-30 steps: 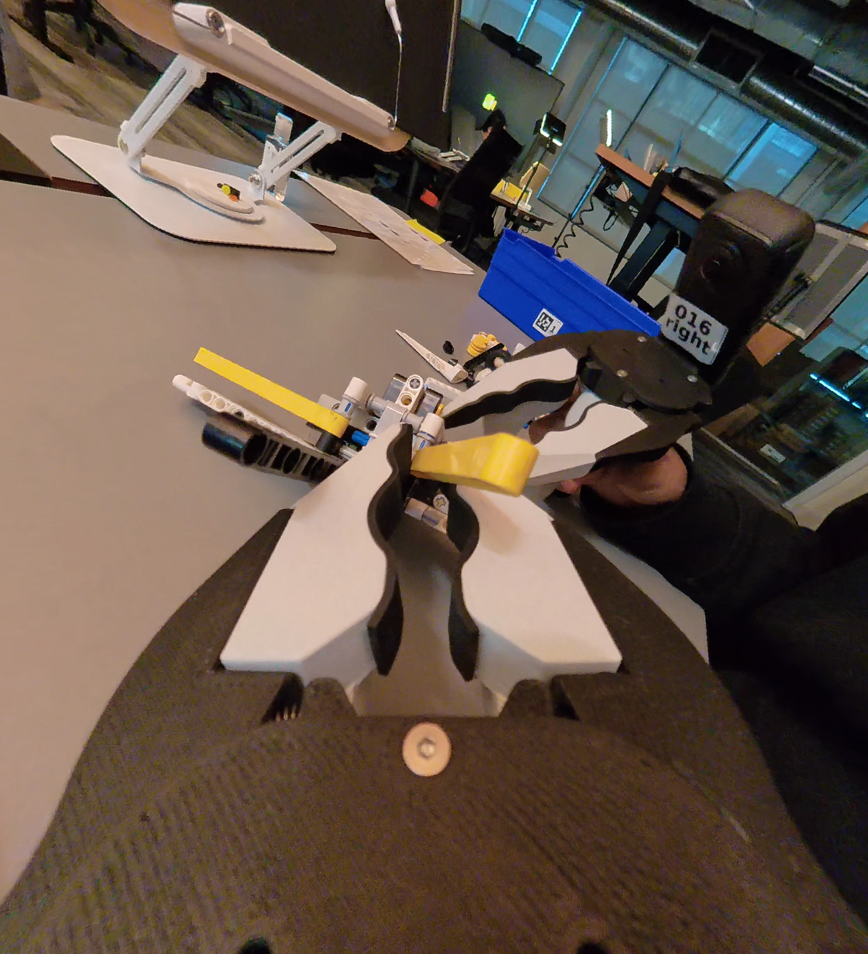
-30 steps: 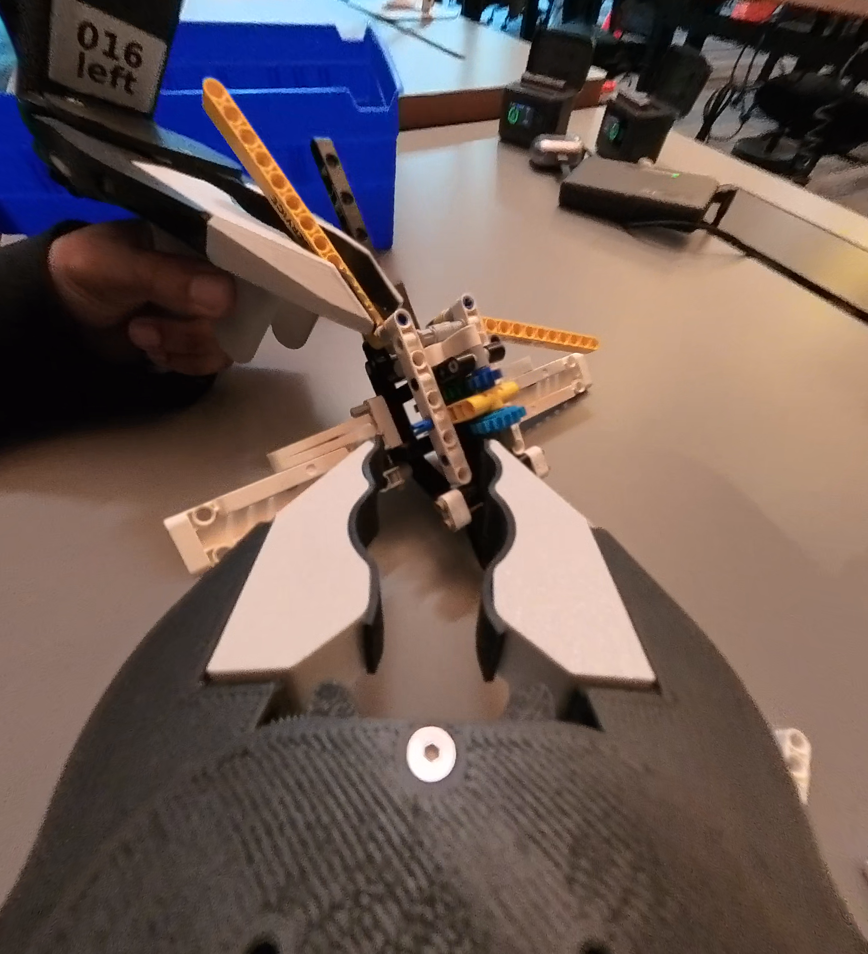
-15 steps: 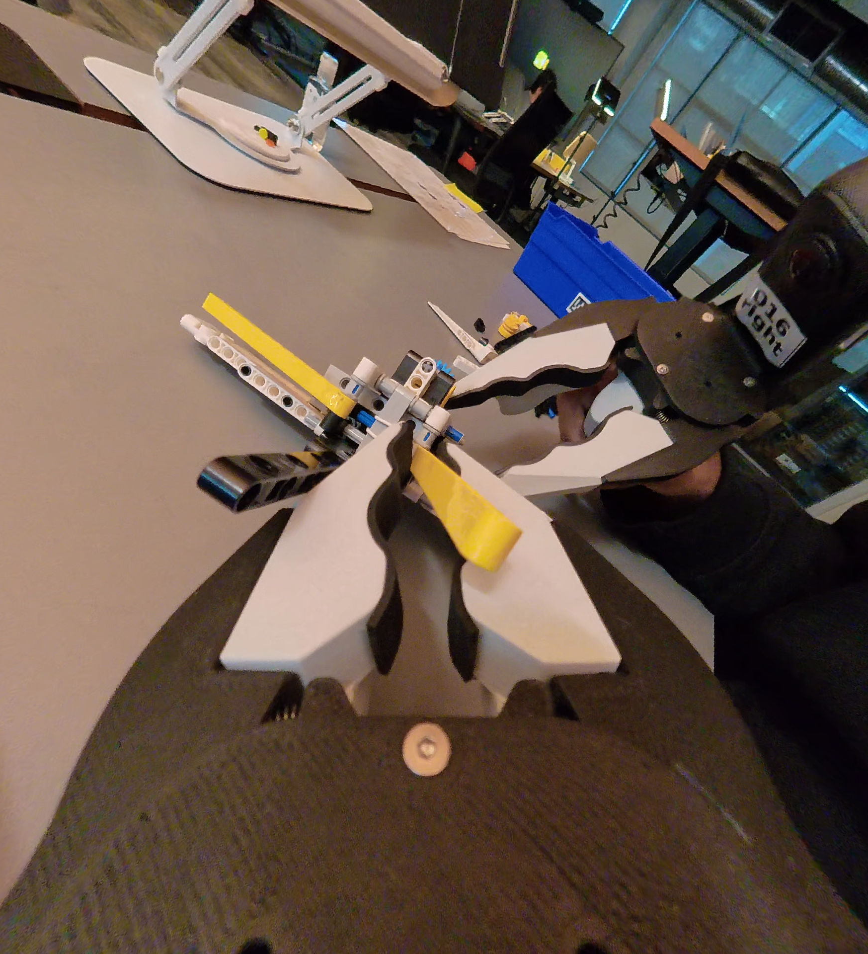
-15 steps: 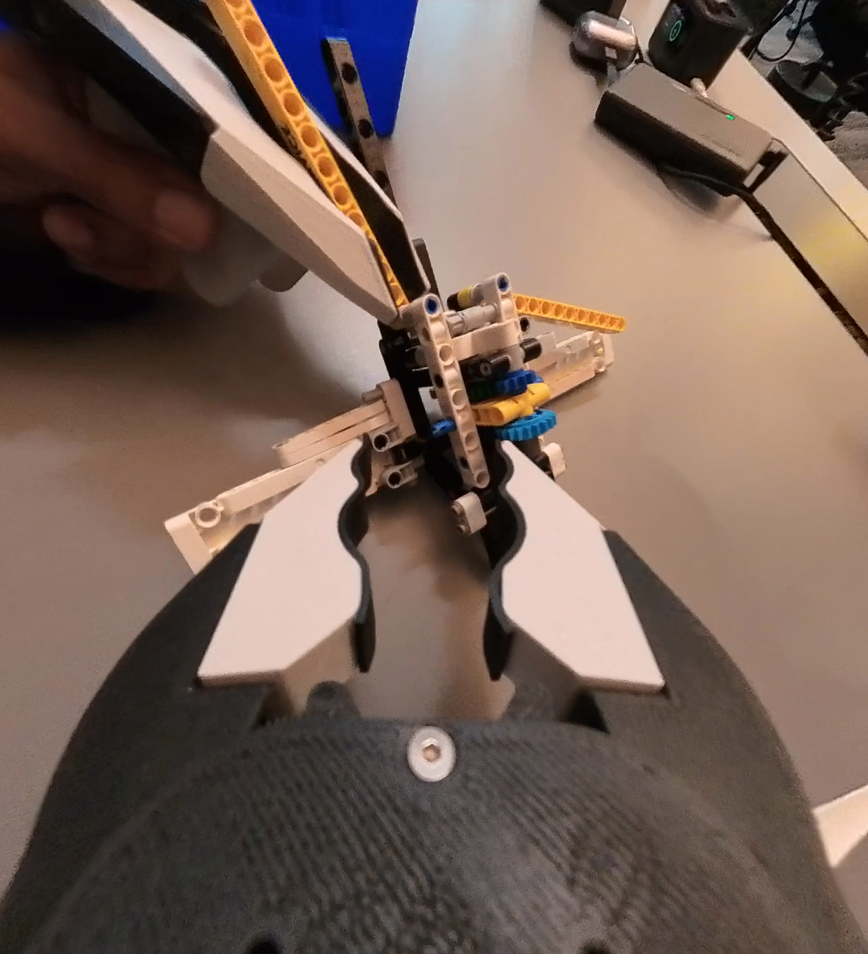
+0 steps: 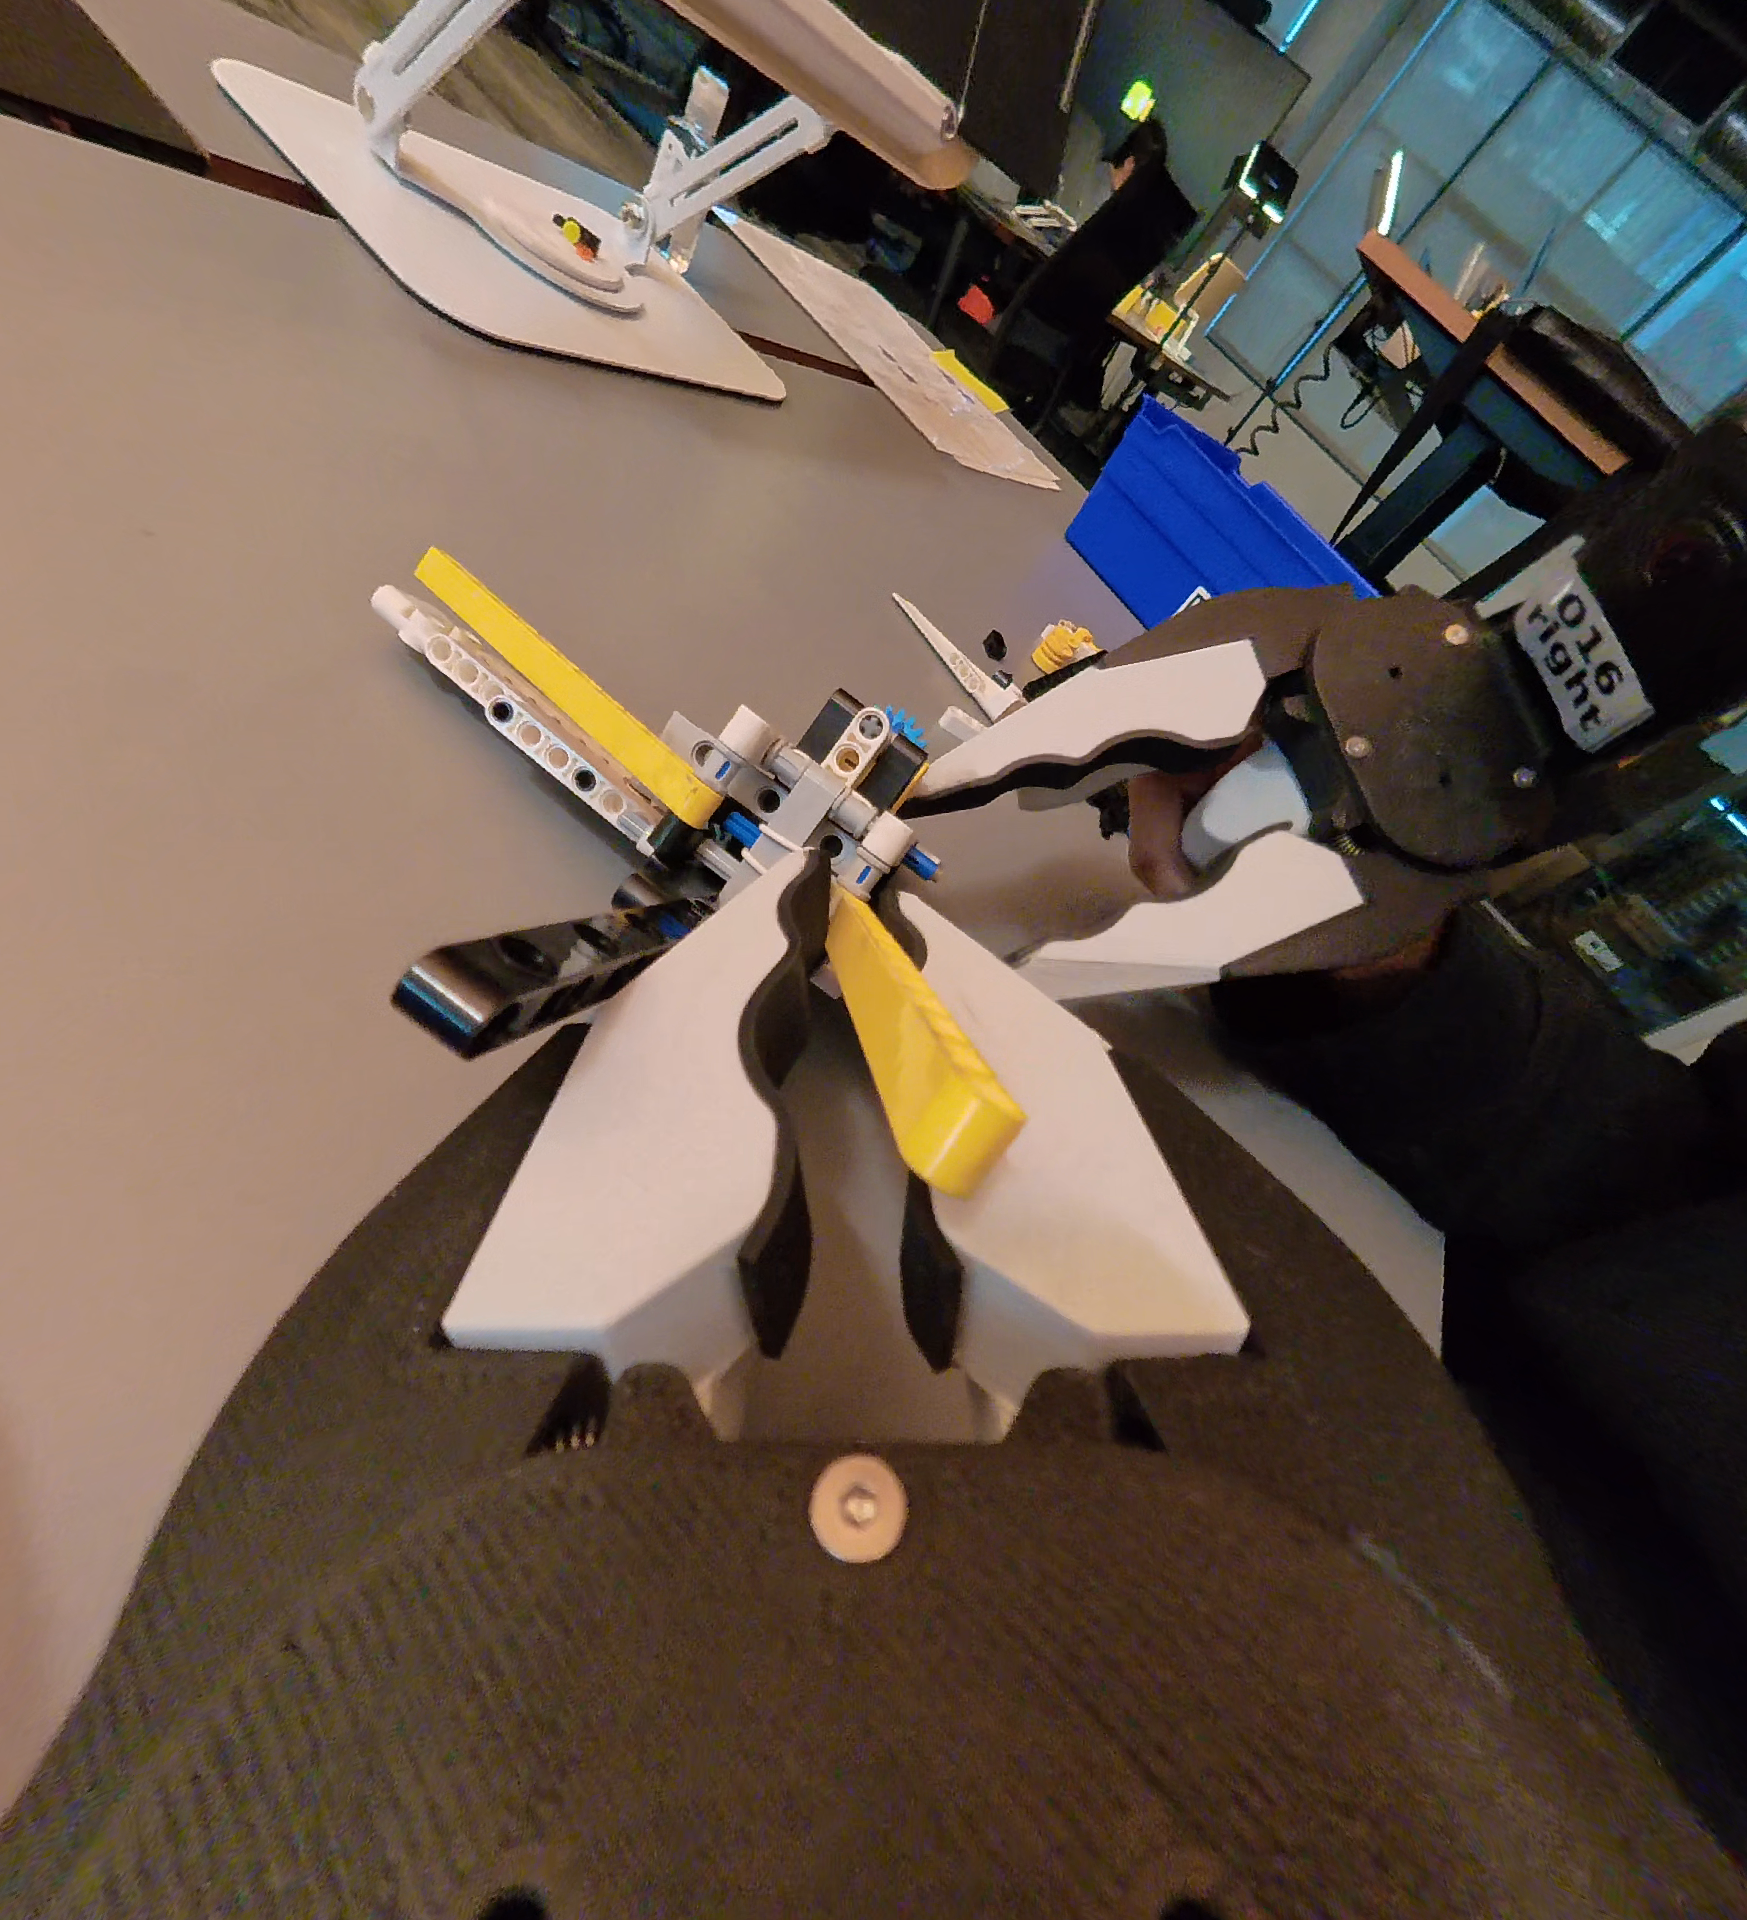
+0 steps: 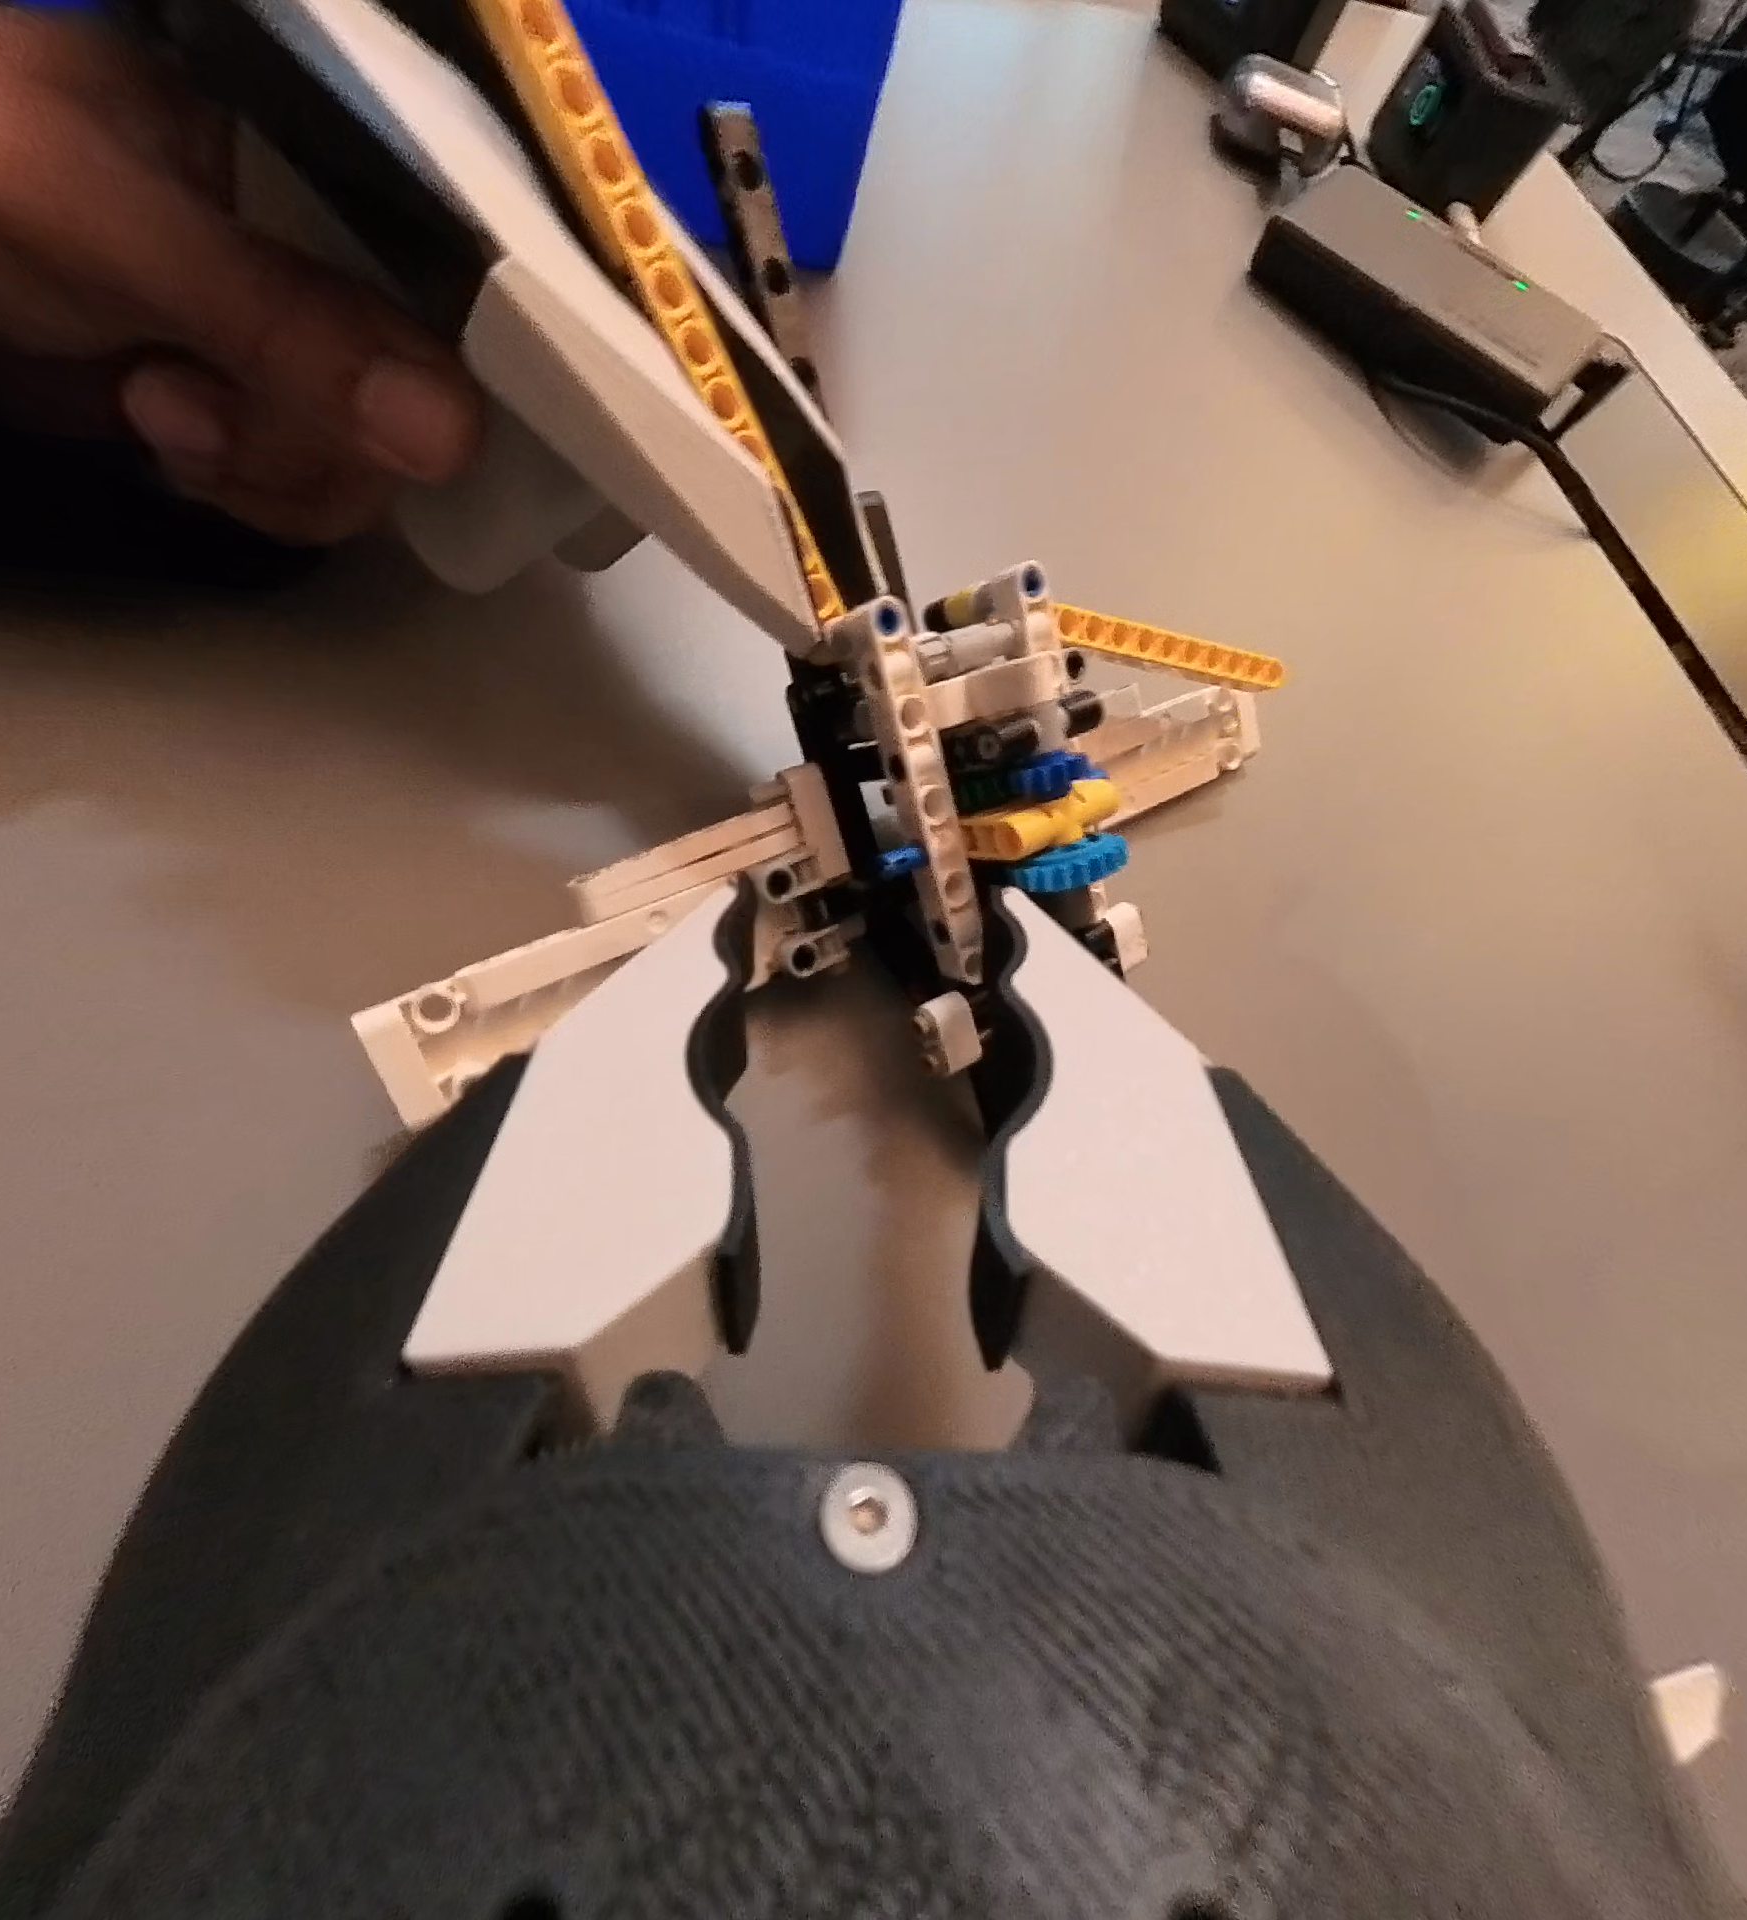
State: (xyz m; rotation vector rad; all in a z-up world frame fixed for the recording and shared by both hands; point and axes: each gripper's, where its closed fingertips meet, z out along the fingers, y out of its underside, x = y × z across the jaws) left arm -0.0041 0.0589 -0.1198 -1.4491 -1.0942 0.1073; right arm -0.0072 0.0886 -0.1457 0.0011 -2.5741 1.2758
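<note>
A yellow beam (image 5: 916,1049) is clamped between the nearly closed fingers of the left gripper (image 5: 833,883), its free end slanting back over the right finger. The beam's far end joins a brick-built model (image 5: 807,779) of white, grey, black and blue parts resting on the grey table (image 5: 173,468). The right gripper (image 6: 869,925) is held wide apart around the near end of the model (image 6: 931,790); whether its pads press on the model cannot be told. A second yellow beam (image 5: 557,675) and a white beam (image 5: 505,717) stretch away to the far left. A blue bin (image 5: 1191,520) stands far right, a white stand (image 5: 536,260) farther off.
</note>
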